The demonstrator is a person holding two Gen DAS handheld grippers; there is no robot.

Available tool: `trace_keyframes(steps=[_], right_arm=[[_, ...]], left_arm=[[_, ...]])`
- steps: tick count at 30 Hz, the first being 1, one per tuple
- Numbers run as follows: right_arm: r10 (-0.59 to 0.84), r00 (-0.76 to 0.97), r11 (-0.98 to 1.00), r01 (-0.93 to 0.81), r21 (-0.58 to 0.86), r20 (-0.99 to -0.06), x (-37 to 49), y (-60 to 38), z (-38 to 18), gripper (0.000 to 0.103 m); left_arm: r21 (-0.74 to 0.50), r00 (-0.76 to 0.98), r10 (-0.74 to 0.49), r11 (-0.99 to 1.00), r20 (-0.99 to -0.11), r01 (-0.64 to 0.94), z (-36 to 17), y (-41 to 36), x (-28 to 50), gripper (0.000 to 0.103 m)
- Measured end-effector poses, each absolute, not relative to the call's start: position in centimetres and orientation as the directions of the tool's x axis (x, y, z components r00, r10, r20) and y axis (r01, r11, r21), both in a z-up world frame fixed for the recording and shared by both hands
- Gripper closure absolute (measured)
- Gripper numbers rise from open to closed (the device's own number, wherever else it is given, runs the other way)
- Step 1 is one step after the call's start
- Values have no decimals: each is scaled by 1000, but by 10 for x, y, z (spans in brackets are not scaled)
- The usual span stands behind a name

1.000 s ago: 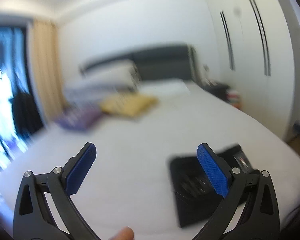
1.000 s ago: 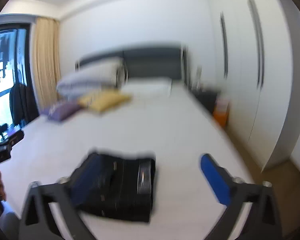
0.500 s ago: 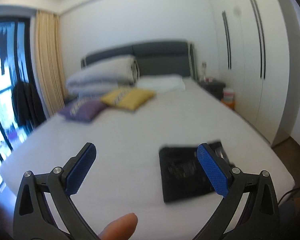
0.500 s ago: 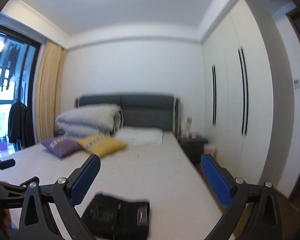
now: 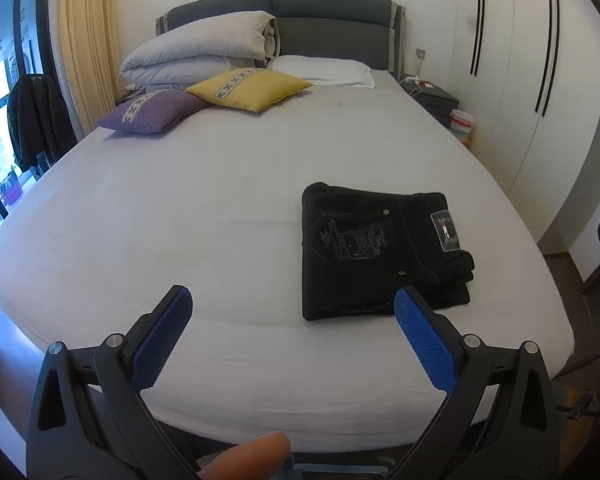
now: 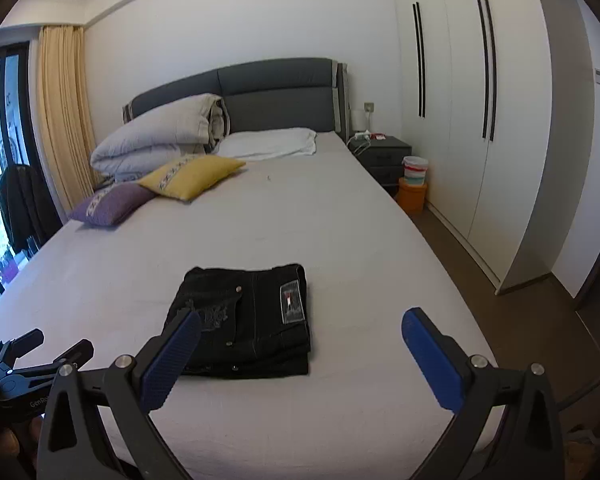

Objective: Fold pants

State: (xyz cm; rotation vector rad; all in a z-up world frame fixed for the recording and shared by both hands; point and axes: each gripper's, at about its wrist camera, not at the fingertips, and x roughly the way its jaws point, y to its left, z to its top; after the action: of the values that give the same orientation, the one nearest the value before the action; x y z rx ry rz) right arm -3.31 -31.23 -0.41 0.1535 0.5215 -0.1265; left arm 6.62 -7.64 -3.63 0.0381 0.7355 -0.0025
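Your left gripper (image 5: 292,324) hangs above the near edge of the bed (image 5: 180,220), its blue-padded fingers (image 5: 162,336) spread wide with nothing between them. Your right gripper (image 6: 300,352) is held the same way: fingers wide apart, gripping nothing, well clear of the sheet.

The pants (image 5: 380,248) lie on the bed's right half, near the foot, folded into a compact dark rectangle (several layers show stacked at the near right corner). The top face shows an embroidered back pocket (image 5: 354,240), two small rivets and a pale waistband label (image 5: 445,231). From the right wrist view the pants (image 6: 248,320) sit between your right gripper's fingers in the picture, but they lie flat on the sheet beyond the tips, touching neither pad.

At the head of the bed you have a folded grey duvet (image 5: 204,52) against the dark headboard (image 5: 324,12), a white pillow (image 5: 324,70) beside it, and a yellow cushion (image 5: 248,88) and a purple cushion (image 5: 152,112) in front. White wardrobe doors (image 6: 480,100) run along the right wall, with a dark nightstand (image 6: 382,154) in the corner.

A fingertip (image 5: 248,456) shows at the bottom of the left wrist view.
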Motion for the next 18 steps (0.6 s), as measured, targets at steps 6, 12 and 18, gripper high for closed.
trace_keyframes(steps=[6,12,18], right_arm=[[-61,833,986,137,99,-549,-29,-298,-18,0],[-46,806,987,127,96,-590,-22,-290,-28,0],[-37,793,988,120,97,-608,-20,-286,-33,0]], left_arm=[[44,723,14,999,-691,22,-56,-82,82,0],[48,709,20,999,-705,20,-67,-83,89,0],[51,698,22,998,-716,21,-74,-83,92,0]])
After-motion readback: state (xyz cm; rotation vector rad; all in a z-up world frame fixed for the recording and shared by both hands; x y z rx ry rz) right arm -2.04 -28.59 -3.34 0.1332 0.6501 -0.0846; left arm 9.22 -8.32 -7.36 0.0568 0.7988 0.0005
